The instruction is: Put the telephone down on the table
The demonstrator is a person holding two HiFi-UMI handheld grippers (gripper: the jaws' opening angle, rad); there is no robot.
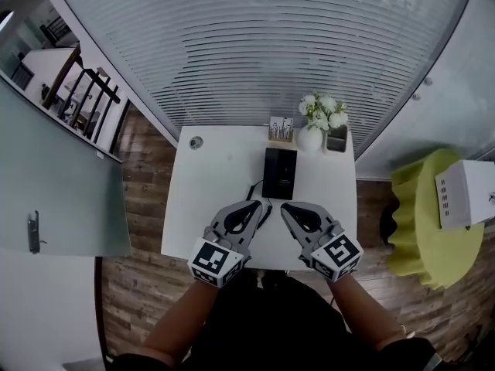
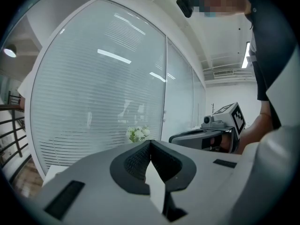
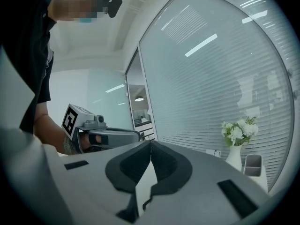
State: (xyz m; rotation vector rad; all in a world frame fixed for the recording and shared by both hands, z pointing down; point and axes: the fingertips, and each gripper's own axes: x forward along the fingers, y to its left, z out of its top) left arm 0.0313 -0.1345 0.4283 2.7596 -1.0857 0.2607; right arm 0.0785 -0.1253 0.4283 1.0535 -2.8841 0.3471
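Note:
A black telephone [image 1: 279, 172] lies flat on the white table [image 1: 209, 199], its dark cord [image 1: 253, 189] trailing off its near left corner. My left gripper [image 1: 264, 204] hovers over the table's front part, just short of the phone, with its jaws closed tip to tip and nothing between them. Beside it my right gripper [image 1: 284, 206] points toward the phone's near end, likewise shut and empty. In the left gripper view the closed tips [image 2: 150, 142] face the glass wall. The right gripper view shows its closed tips [image 3: 151, 143] with the left gripper [image 3: 105, 137] alongside.
A white vase of flowers [image 1: 315, 122], a small card stand [image 1: 281, 129] and a grey cup [image 1: 336, 138] line the table's far edge by a frosted striped glass wall [image 1: 271, 45]. A yellow-green seat [image 1: 425, 215] with a white box [image 1: 466, 192] stands to the right.

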